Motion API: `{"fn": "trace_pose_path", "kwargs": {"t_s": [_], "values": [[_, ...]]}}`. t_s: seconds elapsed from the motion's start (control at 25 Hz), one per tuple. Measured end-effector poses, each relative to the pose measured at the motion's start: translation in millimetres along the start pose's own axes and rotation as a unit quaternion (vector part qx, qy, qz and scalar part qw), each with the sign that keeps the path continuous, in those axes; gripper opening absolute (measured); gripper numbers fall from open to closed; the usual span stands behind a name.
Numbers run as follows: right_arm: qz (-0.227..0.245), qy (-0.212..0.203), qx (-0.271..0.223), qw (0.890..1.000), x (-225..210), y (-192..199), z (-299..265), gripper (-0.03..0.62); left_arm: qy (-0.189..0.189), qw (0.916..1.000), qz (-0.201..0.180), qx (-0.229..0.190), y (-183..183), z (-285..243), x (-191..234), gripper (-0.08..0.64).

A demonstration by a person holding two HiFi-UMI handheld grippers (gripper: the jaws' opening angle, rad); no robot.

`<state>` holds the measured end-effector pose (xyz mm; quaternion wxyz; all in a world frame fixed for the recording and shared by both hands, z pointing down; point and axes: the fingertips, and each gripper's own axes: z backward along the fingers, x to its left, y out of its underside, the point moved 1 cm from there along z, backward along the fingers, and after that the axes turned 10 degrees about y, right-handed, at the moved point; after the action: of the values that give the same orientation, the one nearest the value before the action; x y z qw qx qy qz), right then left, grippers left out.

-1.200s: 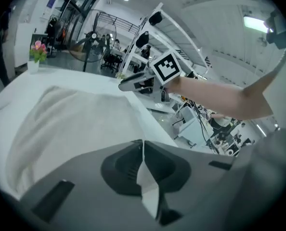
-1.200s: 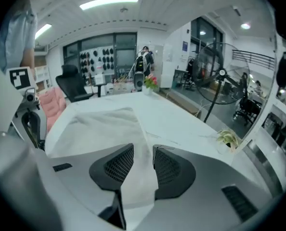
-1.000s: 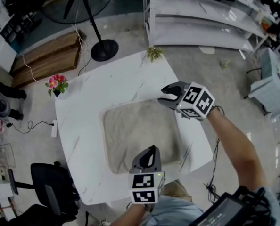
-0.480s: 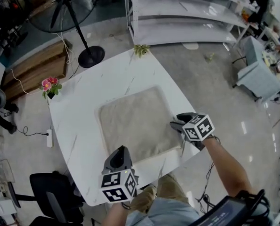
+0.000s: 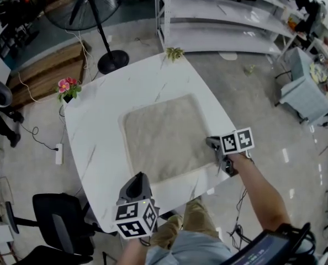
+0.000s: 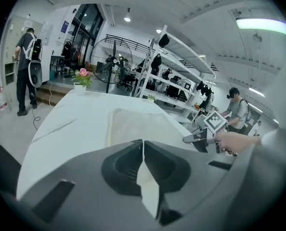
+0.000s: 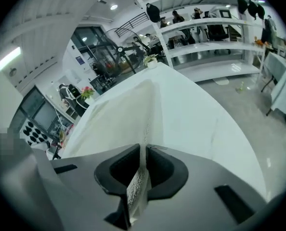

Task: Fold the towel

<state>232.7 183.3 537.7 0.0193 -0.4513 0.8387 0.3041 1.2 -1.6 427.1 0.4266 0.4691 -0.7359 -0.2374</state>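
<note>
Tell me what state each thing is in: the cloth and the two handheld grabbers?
Towel: spread flat on the table, not yet folded.
Right gripper: fingers have just closed on the towel's near right corner.
Left gripper: fingers shut, apparently nothing between them.

- A beige towel [image 5: 164,137] is lying flat on the white desk [image 5: 98,142].
- The right tool [image 5: 212,143] is meeting the towel's near right corner, its jaws having just been closing on that edge.
- The left tool [image 5: 136,178] is pointing at the towel's near left corner.
- A flower pot [image 5: 68,87] and a small plant [image 5: 175,53] are sitting at two desk corners.
</note>
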Motion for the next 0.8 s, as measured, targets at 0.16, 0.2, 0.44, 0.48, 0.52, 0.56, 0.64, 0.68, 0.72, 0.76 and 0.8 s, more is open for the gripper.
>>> {"fn": "trace_pose_path", "kwargs": {"t_s": [0.16,0.2,0.44,0.48,0.52,0.56,0.64,0.68,0.72,0.76,0.8], "values": [[-0.001,-0.003,-0.043,0.999,19,-22,22,0.037,-0.014,0.9995,0.016,-0.022,-1,21,17,0.014],[0.017,-0.005,-0.054,0.998,30,-32,29,0.037,-0.017,0.9992,0.021,-0.03,-3,26,22,0.014],[0.209,-0.003,-0.1,0.973,138,-86,62,0.035,-0.034,0.9939,0.061,-0.086,-17,66,45,0.014],[0.244,-0.002,-0.104,0.964,160,-89,63,0.035,-0.038,0.9925,0.066,-0.095,-19,74,50,0.014],[0.279,-0.003,-0.106,0.955,182,-90,62,0.035,-0.043,0.9911,0.071,-0.104,-21,83,54,0.014],[0.312,-0.004,-0.104,0.944,203,-87,59,0.035,-0.049,0.9895,0.076,-0.113,-22,92,59,0.014],[0.375,-0.01,-0.094,0.922,241,-74,46,0.035,-0.063,0.986,0.086,-0.128,-20,109,69,0.014],[0.405,-0.013,-0.086,0.91,258,-64,35,0.035,-0.071,0.9839,0.092,-0.136,-18,117,74,0.014],[0.433,-0.016,-0.077,0.898,272,-52,22,0.035,-0.08,0.9817,0.098,-0.142,-15,125,80,0.014],[0.459,-0.02,-0.067,0.886,283,-40,7,0.035,-0.09,0.9795,0.105,-0.147,-10,133,85,0.014],[0.48,-0.022,-0.056,0.875,292,-28,-9,0.035,-0.098,0.9775,0.112,-0.15,-5,140,91,0.014]]}}
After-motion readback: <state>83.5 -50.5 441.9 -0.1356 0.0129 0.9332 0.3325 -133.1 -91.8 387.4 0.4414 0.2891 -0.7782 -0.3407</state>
